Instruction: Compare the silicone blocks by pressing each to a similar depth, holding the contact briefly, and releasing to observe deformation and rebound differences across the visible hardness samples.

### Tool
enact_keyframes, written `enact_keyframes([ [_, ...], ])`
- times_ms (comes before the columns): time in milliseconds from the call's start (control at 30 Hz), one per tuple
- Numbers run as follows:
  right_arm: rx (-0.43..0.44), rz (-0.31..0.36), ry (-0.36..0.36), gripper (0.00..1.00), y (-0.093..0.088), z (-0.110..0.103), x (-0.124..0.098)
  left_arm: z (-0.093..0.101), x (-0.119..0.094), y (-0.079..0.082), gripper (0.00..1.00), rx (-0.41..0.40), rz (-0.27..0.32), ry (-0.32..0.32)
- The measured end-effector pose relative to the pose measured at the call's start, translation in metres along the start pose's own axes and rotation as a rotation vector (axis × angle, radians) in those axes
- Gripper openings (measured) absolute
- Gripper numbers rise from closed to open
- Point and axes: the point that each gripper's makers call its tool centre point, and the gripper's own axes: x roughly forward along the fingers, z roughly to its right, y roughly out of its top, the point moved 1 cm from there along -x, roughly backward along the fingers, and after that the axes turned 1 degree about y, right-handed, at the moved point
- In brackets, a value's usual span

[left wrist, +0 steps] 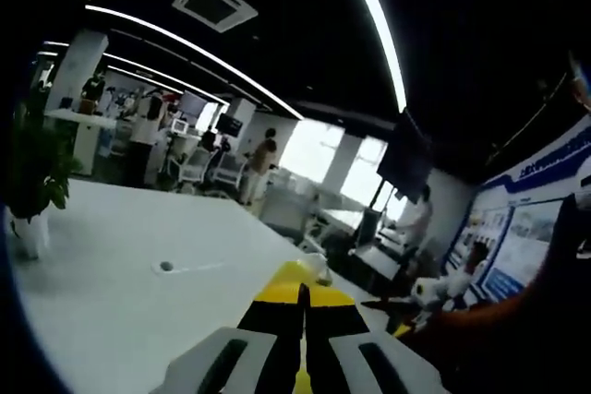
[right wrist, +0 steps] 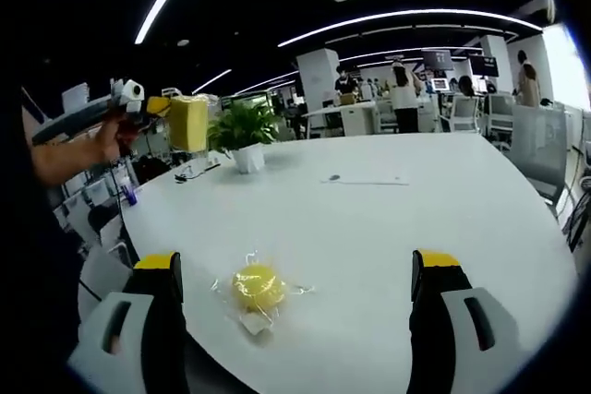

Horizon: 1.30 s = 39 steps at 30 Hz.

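- Right gripper [right wrist: 295, 292]: jaws spread wide, nothing between them; they frame the tabletop, seen in right gripper view.
- Round yellow block [right wrist: 258, 287]: lies on the white table [right wrist: 443, 219] between the right jaws, nearer the left one, touching neither. Sealed in a clear wrapper [right wrist: 251, 323] that crinkles out around it.
- Tall yellow block [right wrist: 188, 123]: held up off the table at far left of right gripper view, at the tip of the left gripper [right wrist: 148, 106], which a hand [right wrist: 109, 140] carries.
- Left gripper [left wrist: 302, 294] in its own view: black-and-yellow jaws look nearly together; the block isn't identifiable there, so clamped on it is judged from the right view.
- Handling (est.): silicone, so light, soft, springy; wrapper film prob. slick, and the block may slide under a push. Best pressed square on the top centre, or pinched across the middle of opp. faces, not by the film.
- Containers: wrapper holds the round block; white pot [right wrist: 249, 160] holds a green plant [right wrist: 242, 125], well apart across the table.
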Motion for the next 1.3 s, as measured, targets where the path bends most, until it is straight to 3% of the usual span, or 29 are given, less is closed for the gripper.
enact_keyframes([
  [233,-0.027,0.013,0.037,0.97,0.016,-0.004,0.012,-0.005,0.001,-0.014,0.0,-0.01,0.004,0.0],
  [367,-0.003,0.035,0.075,0.97,0.027,-0.012,0.02,-0.007,0.002,-0.022,0.0,-0.023,0.004,0.001],
  [533,-0.036,0.041,0.117,0.97,0.039,-0.025,0.029,-0.006,0.005,-0.029,0.0,-0.03,-0.001,-0.011],
  [1000,-0.08,0.034,0.21,0.97,0.054,-0.044,0.05,0.007,0.016,-0.027,0.0,-0.058,0.017,-0.069],
  [1300,-0.118,0.054,0.29,0.97,0.067,-0.066,0.059,0.025,0.023,-0.031,0.0,-0.06,0.006,-0.141],
])
